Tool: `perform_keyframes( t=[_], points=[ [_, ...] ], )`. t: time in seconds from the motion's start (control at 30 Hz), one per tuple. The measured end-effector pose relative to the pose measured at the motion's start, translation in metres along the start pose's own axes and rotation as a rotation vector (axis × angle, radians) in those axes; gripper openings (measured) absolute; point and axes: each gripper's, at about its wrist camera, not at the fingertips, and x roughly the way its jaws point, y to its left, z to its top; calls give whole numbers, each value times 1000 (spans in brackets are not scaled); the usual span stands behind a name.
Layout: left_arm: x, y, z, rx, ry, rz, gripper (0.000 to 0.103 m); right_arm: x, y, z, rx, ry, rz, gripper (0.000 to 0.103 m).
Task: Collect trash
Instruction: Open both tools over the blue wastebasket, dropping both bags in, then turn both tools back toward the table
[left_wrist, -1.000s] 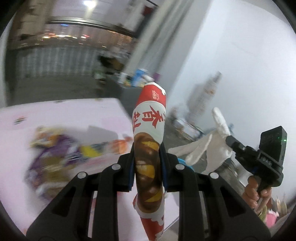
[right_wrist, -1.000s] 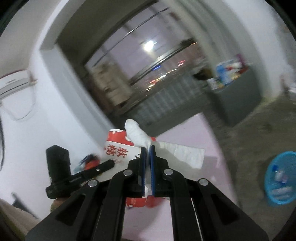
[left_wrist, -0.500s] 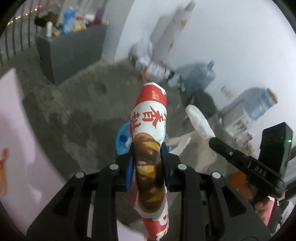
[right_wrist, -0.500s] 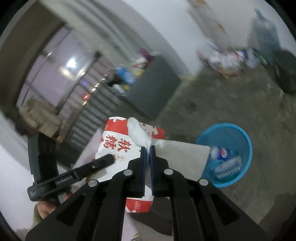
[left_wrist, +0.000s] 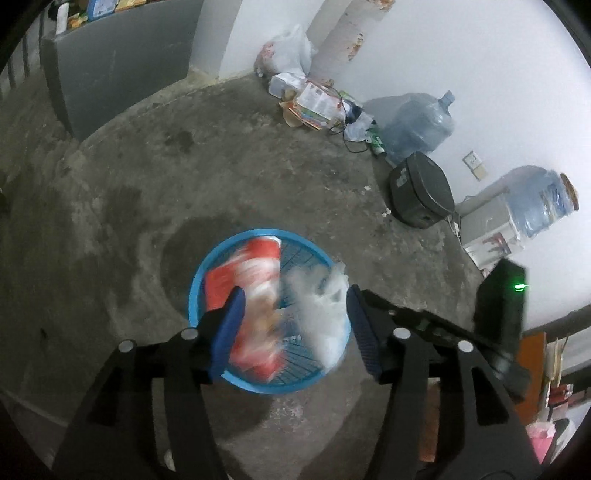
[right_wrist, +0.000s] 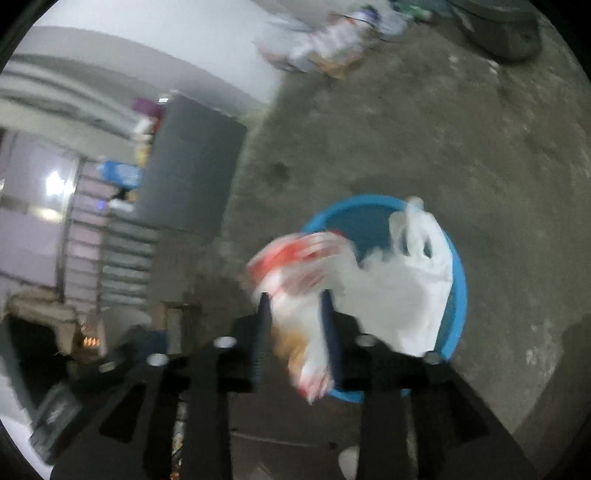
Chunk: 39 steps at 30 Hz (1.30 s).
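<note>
Hand-held gripper (left_wrist: 293, 325) wide apart, seemingly empty

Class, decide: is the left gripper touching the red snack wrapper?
Cannot tell. In the left wrist view the left gripper is open, but the blurred red snack wrapper overlaps one finger.

The basket (left_wrist: 195, 291) is showing bright blue with a grid pattern, the wrapper (left_wrist: 258, 291) red, white and orange, the plastic bag (right_wrist: 410, 291) plain white.

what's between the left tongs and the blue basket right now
In the left wrist view, the red snack bag and white plastic bag, both motion-blurred, lie between the open left tongs and the blue basket.
</note>
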Motion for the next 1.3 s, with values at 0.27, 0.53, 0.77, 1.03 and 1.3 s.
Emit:
perform_keyframes(
  t=[0.27, 0.53, 0.77, 1.03, 1.3],
  points=[
    [-34, -6, -3, 5, -68, 3, 61, -11, 7, -9, -47, -44, -28, 50],
    [-137, -18, -29, 2, -173, 12, 65, -80, 103, -71, -509, -172, -255, 57],
    [-266, -9, -93, 24, -353, 103, 76, -137, 173, -141, -759, -249, -251, 71],
    [-391, 46, -204, -67, -538, 250, 83, -177, 244, -219, -962, -254, -104, 80],
    [-479, 124, -313, -319, -655, 423, 83, -171, 306, -300, -1137, -110, 86, 80]
  ],
)
